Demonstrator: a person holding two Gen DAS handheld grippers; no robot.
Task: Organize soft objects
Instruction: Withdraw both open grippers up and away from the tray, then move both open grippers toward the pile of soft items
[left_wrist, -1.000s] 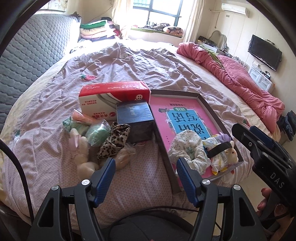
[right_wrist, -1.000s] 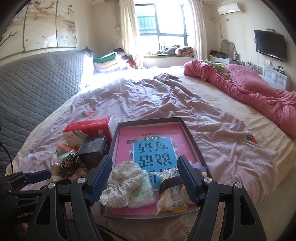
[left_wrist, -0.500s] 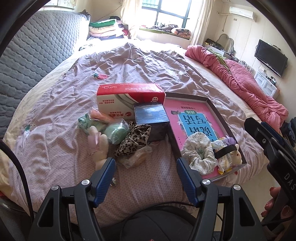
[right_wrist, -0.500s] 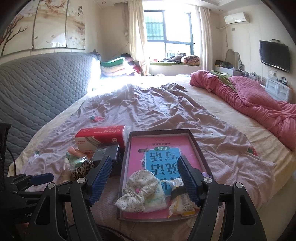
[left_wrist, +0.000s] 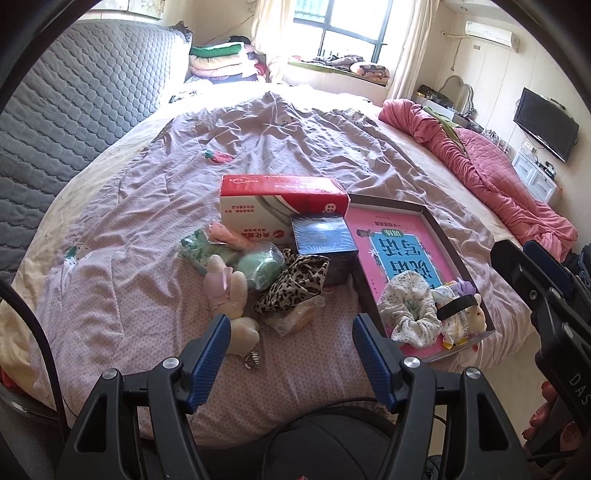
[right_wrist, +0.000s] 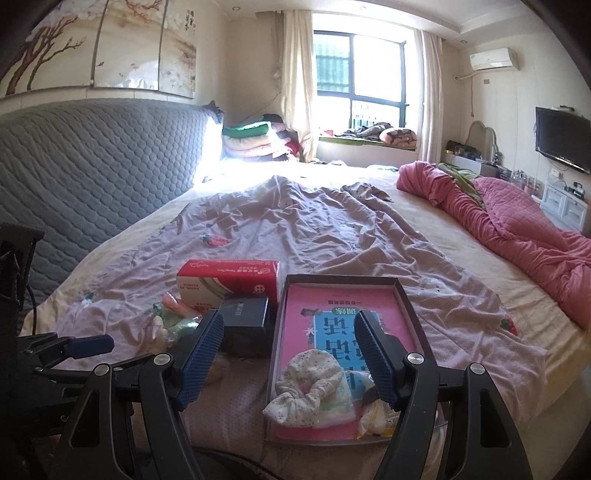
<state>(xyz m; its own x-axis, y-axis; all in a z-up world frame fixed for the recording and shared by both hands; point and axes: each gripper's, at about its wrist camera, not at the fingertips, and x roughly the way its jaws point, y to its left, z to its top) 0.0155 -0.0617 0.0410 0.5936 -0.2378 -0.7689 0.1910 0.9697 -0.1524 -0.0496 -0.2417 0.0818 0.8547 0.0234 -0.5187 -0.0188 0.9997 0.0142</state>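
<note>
A shallow dark box with a pink and blue printed bottom lies on the lilac bedspread. At its near end sit a white floral scrunchie, a small plush and wrapped packets. To its left lies a loose pile: a leopard scrunchie, a mint roll, a cream plush rabbit and a clear-wrapped item. My left gripper hovers open and empty just in front of the pile. My right gripper is open and empty above the box's near left edge, with the floral scrunchie below it.
A red and white tissue box and a dark blue box stand behind the pile. A pink quilt is bunched at the right of the bed. A grey padded headboard lines the left. Folded blankets are stacked by the window.
Both grippers have drawn back and risen from the objects, so the pile and box look smaller and farther off. Both stay open and empty. Nothing on the bed has moved.
</note>
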